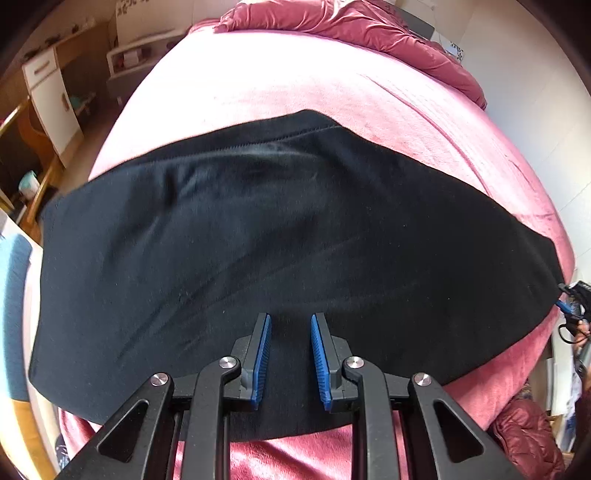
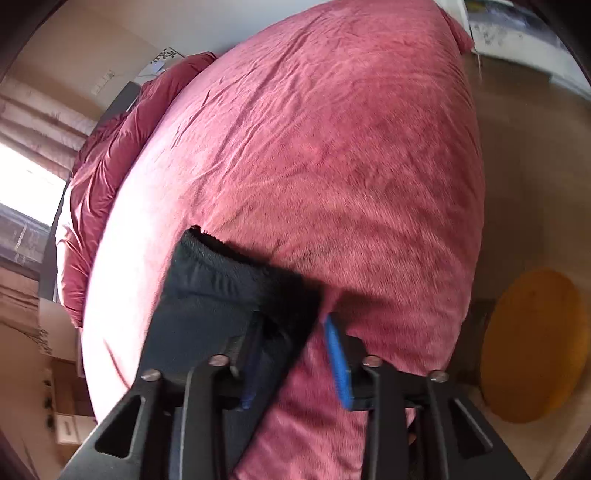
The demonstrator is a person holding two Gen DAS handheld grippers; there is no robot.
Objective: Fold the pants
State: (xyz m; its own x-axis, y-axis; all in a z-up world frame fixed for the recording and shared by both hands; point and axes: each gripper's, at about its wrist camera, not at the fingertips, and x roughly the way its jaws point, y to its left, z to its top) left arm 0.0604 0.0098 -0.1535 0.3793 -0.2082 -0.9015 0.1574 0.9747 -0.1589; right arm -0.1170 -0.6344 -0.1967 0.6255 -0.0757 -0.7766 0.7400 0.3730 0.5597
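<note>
— What is seen nearest in the left wrist view?
— The left tool (image 1: 290,325) is pointed steeply down over the pants (image 1: 258,240). Its blue pads (image 1: 263,354) are set a little apart, and nothing is gripped between them; black cloth is seen in the gap beneath.

— And where are the pants laid?
— They are spread flat across the bed (image 1: 258,85), on a pink blanket (image 1: 424,140), as one wide dark band from the left edge to the right.

— What is noted of the right tool?
— In its own view the right tool (image 2: 291,332) is tilted downward at the end of the pants (image 2: 221,288). The cloth end is draped over the left finger and partly into the gap; the right pad (image 2: 338,362) is kept clear of it, so the jaws are parted and the cloth is not pinched. In the left wrist view the same tool (image 1: 570,306) is glimpsed at the far right corner of the pants.

— What else is found around, farther off?
— A rumpled red duvet (image 1: 369,26) is heaped at the far end of the bed. White cabinets (image 1: 51,99) and wooden shelving are seen at the left, and a round yellow thing (image 2: 535,347), blurred, is seen on the floor at the right.
</note>
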